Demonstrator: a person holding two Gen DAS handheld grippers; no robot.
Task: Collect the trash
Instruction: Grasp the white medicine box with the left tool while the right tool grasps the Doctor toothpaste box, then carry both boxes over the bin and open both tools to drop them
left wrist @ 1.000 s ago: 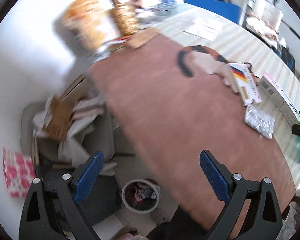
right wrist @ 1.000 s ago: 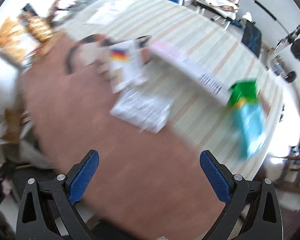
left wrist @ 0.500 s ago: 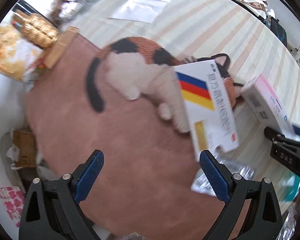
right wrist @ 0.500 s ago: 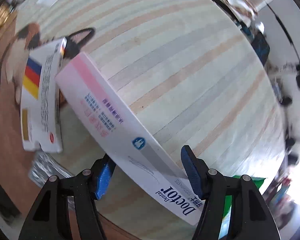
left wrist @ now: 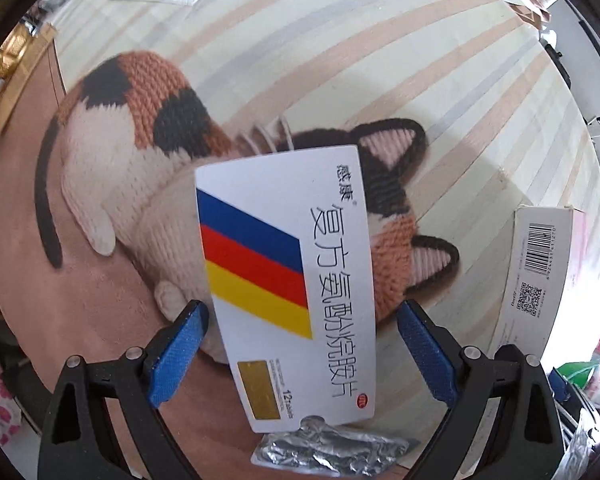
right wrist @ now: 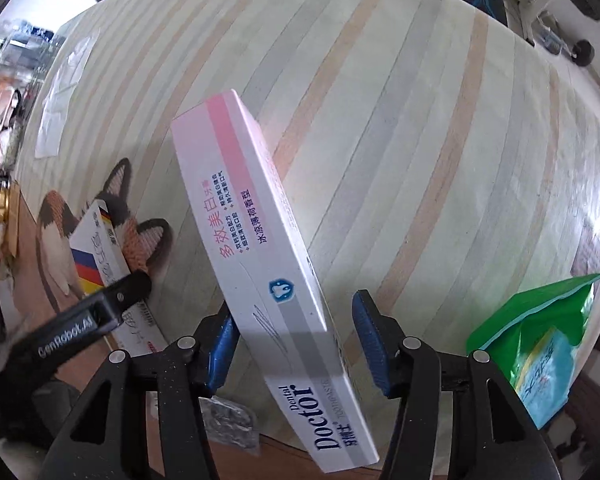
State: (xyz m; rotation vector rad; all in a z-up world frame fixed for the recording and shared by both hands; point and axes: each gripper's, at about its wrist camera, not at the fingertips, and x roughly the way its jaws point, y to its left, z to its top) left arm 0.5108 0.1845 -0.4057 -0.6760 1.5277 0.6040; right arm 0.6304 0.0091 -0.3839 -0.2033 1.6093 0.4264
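On the left, the left gripper point(left wrist: 300, 354) points down over a flat white pill box with blue, red and yellow stripes point(left wrist: 286, 292). Its blue pads stand wide on both sides of the box and are closing, not touching it. The box lies on a knitted cat mat point(left wrist: 140, 152), and a crinkly silver pill sheet point(left wrist: 328, 450) lies just near it. To the right, the right gripper point(right wrist: 296, 344) has narrow fingers around a long white and pink toothpaste box point(right wrist: 260, 248) on the striped tablecloth point(right wrist: 420, 120); I cannot tell if both pads press it. A green and blue bag point(right wrist: 540, 344) lies far right.
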